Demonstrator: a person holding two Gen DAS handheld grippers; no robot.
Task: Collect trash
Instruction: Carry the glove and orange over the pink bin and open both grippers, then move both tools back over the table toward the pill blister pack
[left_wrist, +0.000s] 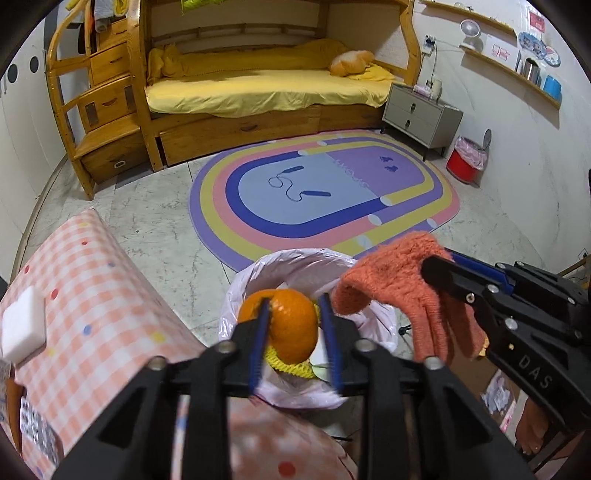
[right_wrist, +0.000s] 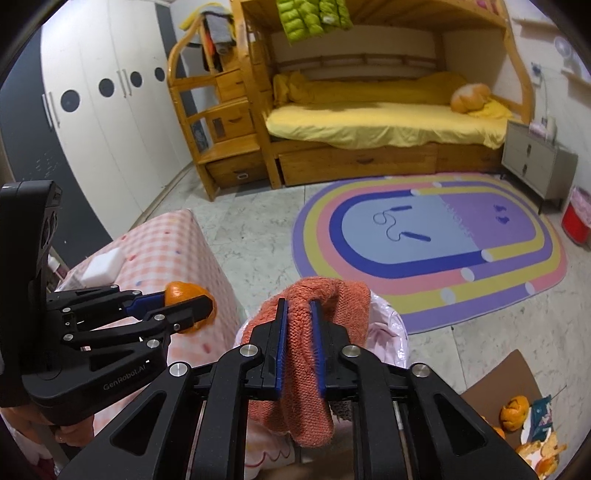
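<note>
STEP: trash held over the lined bin (left_wrist: 295, 269) | LEFT: left claw (left_wrist: 295, 325) parted around orange peel (left_wrist: 291, 325) (one pad touching) | RIGHT: right claw (right_wrist: 299, 347) clamped on knitted glove (right_wrist: 314, 332), at 3 o'clock | NEXT: release judged required.

A wooden bunk bed (left_wrist: 258, 92) with yellow bedding stands against the far wall, a grey nightstand (left_wrist: 421, 114) beside it. A striped oval rug (left_wrist: 325, 192) lies on the pale marble floor (left_wrist: 155, 214). White wardrobes (right_wrist: 110, 122) line the left wall.

Orange knitted glove (right_wrist: 303, 332) between the right gripper (right_wrist: 298, 345) fingers (right_wrist: 280, 343), above pink-lined bin (right_wrist: 391, 328).
</note>
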